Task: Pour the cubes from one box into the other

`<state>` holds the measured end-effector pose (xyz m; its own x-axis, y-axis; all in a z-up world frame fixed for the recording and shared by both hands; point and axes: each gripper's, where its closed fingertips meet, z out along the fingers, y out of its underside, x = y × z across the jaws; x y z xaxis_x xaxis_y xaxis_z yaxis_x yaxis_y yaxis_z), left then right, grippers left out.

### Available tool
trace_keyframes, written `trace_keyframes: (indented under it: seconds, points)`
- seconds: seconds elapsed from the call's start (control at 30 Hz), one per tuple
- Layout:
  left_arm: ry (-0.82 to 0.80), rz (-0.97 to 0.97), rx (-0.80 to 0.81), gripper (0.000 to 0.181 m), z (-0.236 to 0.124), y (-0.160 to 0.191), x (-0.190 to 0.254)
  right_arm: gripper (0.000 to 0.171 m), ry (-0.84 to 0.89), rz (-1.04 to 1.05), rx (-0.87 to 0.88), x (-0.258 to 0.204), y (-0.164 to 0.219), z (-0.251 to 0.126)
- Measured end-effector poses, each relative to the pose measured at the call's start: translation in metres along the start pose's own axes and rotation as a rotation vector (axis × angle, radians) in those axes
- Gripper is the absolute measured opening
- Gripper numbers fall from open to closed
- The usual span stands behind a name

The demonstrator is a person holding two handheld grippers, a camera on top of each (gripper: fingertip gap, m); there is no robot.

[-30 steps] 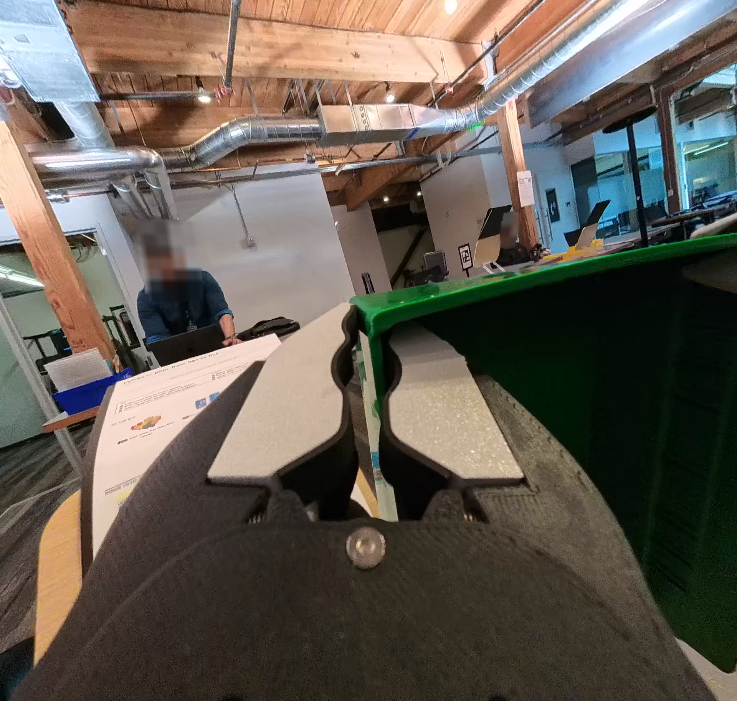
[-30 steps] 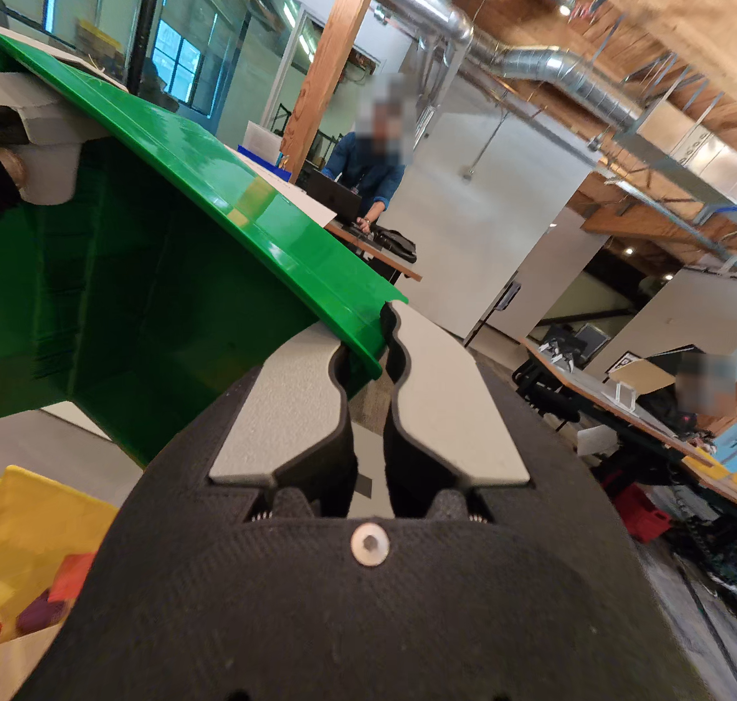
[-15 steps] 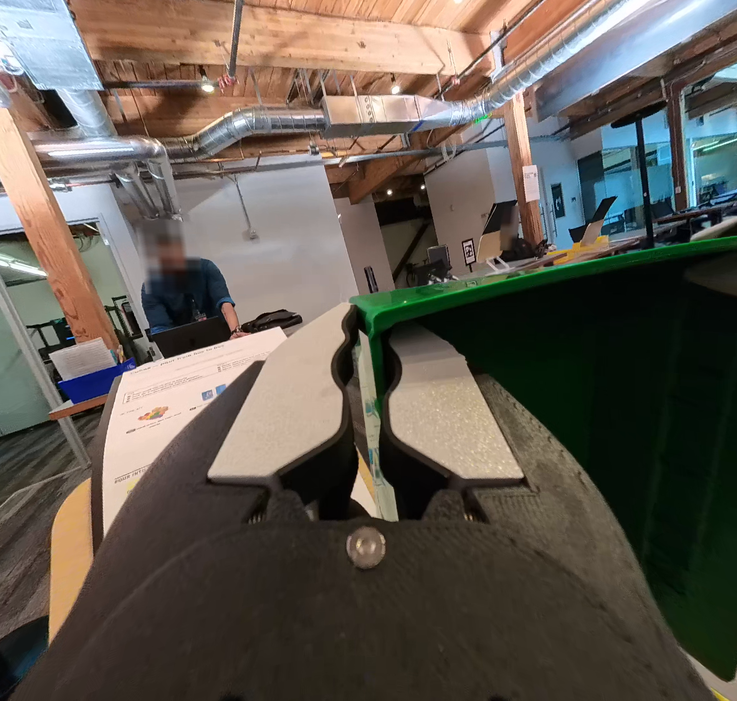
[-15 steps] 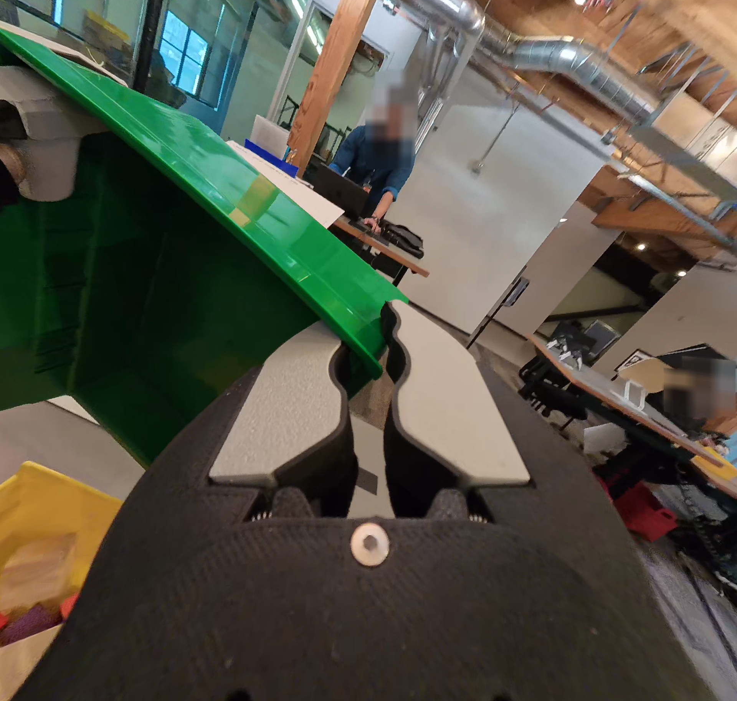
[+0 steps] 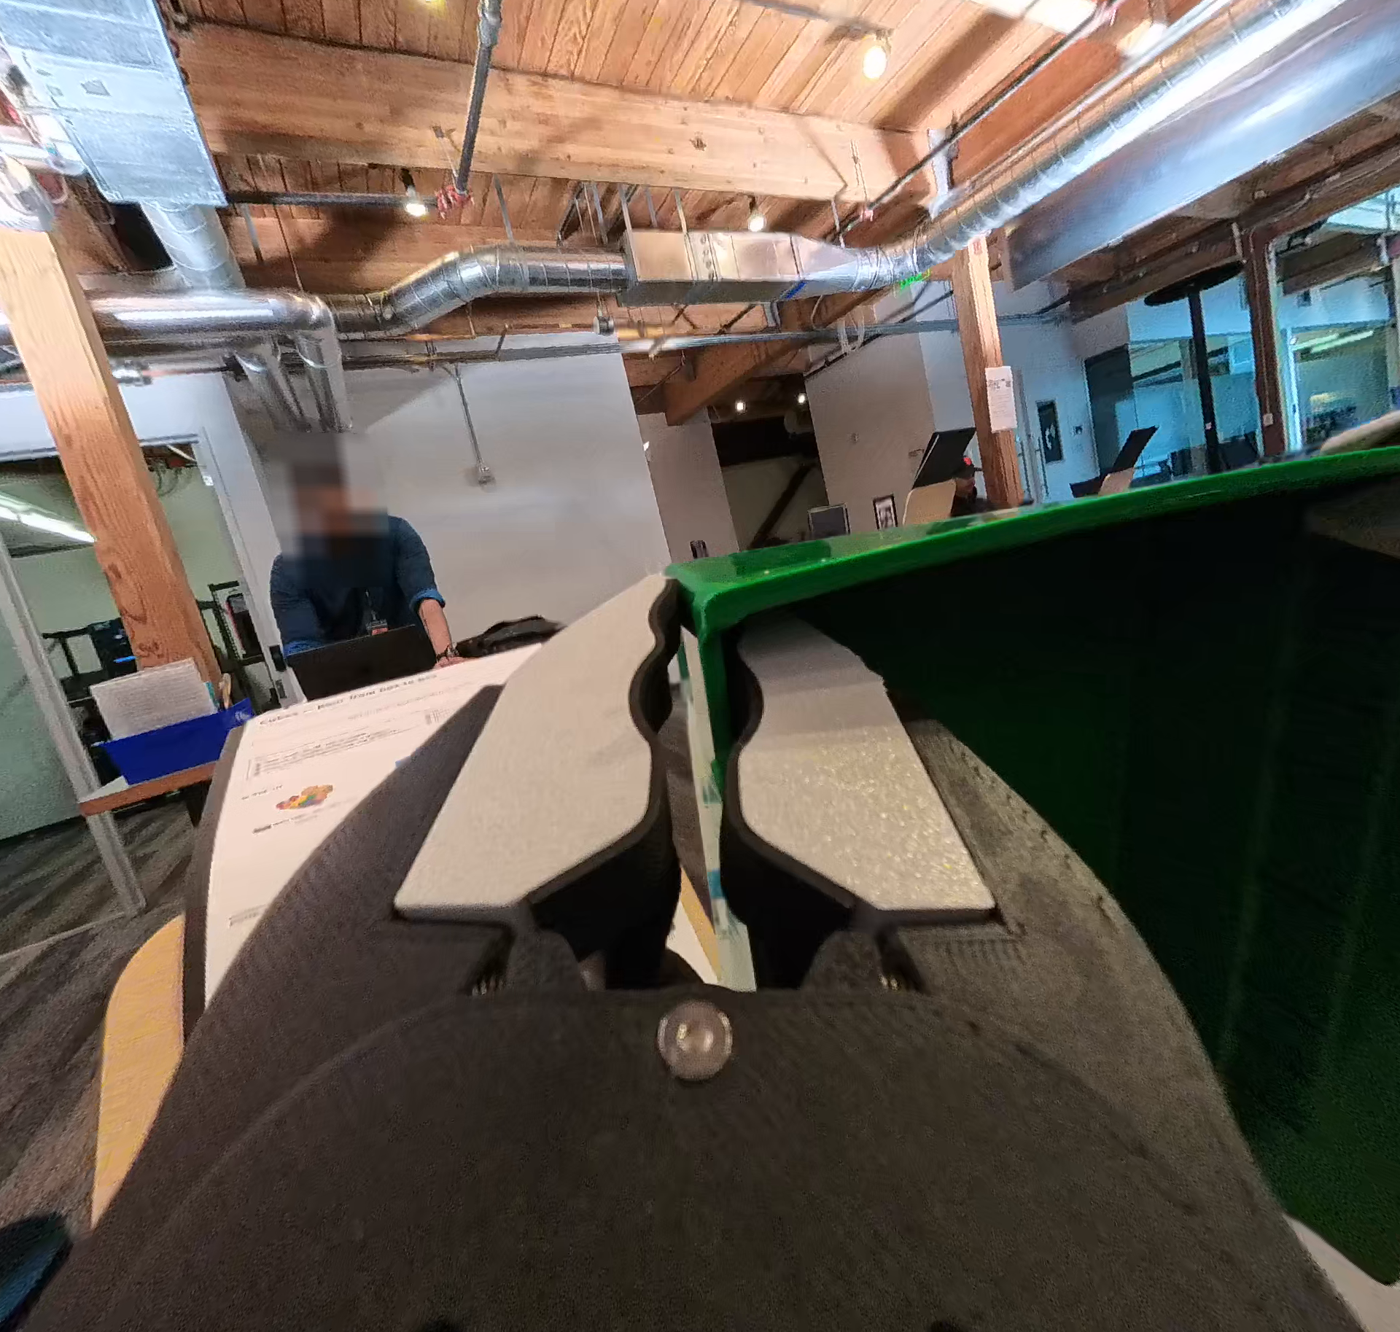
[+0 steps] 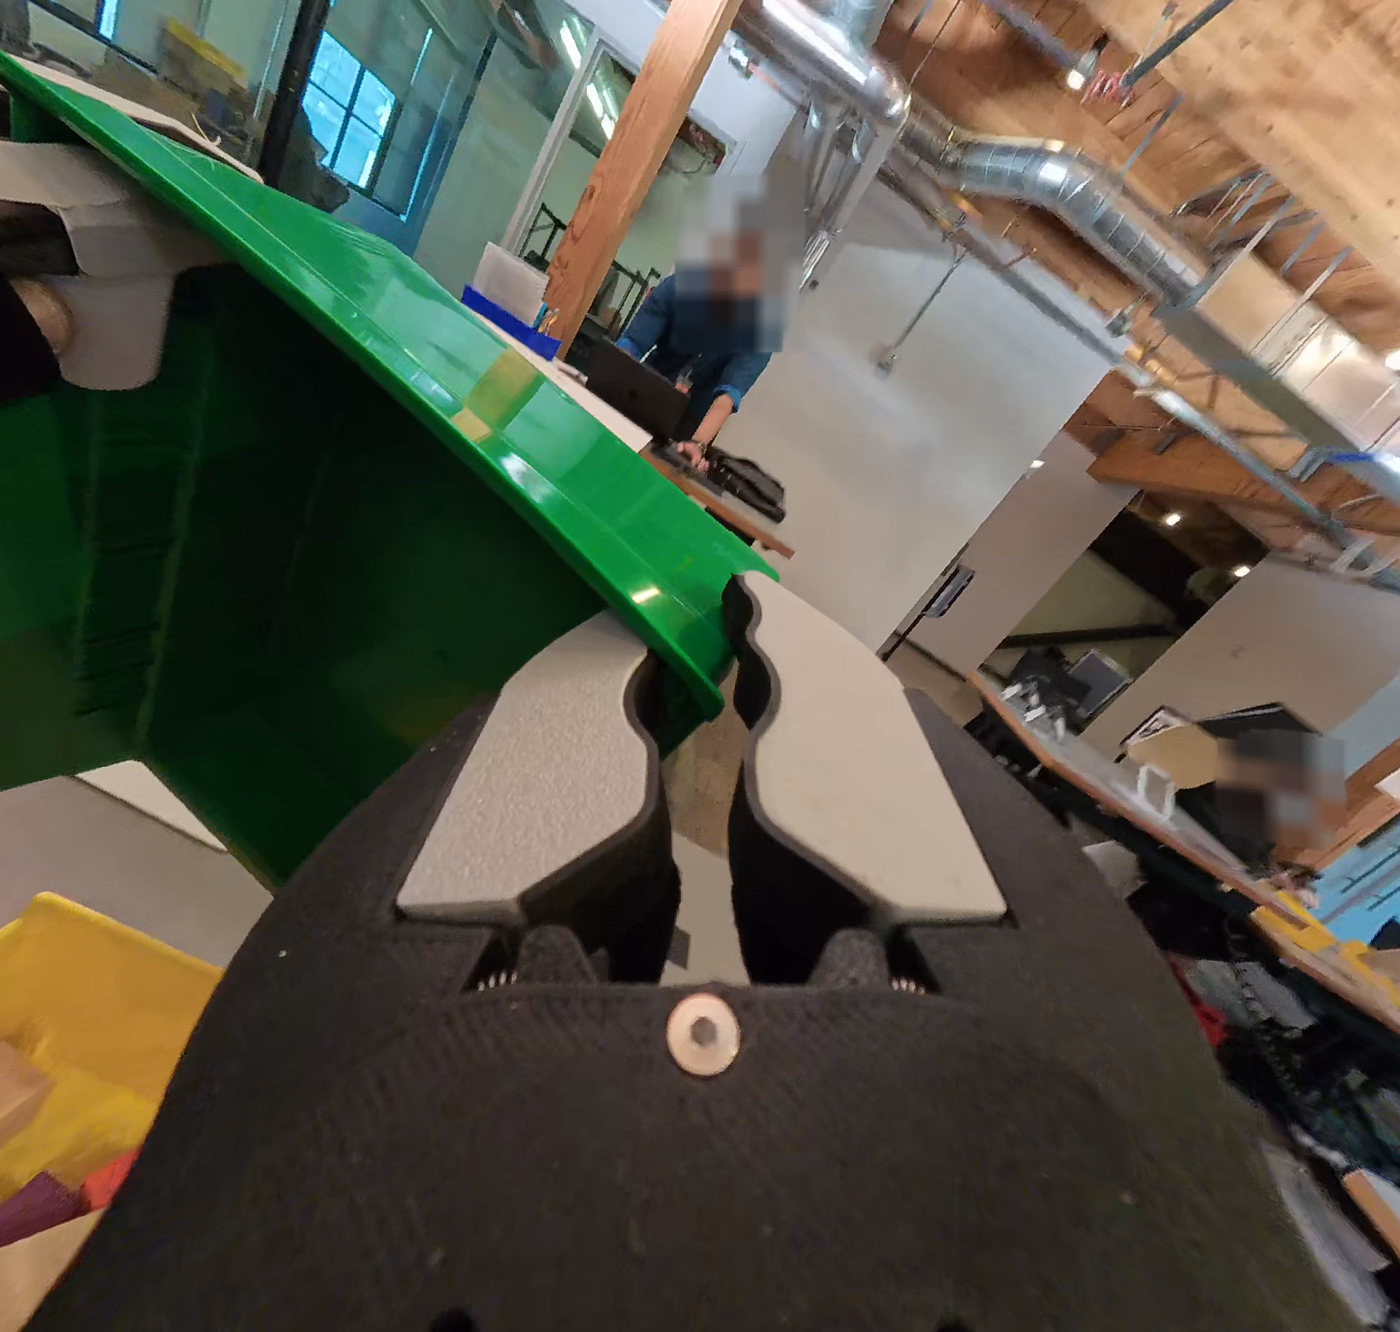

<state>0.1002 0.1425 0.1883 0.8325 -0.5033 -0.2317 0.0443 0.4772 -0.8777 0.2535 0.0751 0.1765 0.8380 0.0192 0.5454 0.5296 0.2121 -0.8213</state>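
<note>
box (image 6: 318, 538) above bin (image 6: 83, 993), cubes (image 6: 68, 1197) inside

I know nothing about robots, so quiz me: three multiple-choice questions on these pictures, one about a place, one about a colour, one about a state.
1. Where does the yellow plastic box sit in the right wrist view?
A. lower left, below the tilted box
B. upper right
C. between the fingers

2. What colour is the plastic box held up by both grippers?
A. blue
B. green
C. red

3. How is the right gripper?
A. wide open
B. out of view
C. shut on the box's edge

Answers: 1 A, it lies under the green plastic box, with coloured cubes inside. 2 B, its rim and walls are green. 3 C, its fingers pinch the green rim, as the left gripper does at its own corner.
</note>
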Motion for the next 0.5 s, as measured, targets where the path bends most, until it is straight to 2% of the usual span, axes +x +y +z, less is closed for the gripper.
trace_keyframes:
  seconds: [0.2, 0.5]
  points:
    - [-0.001, -0.002, -0.012, 0.007, -0.003, -0.008, -0.011, 0.008, -0.026, -0.014, -0.002, -0.003, -0.014, 0.004]
    - [0.019, -0.019, -0.236, 0.008, -0.02, 0.004, -0.067, 0.008, -0.214, 0.032, -0.073, -0.052, -0.039, 0.033]
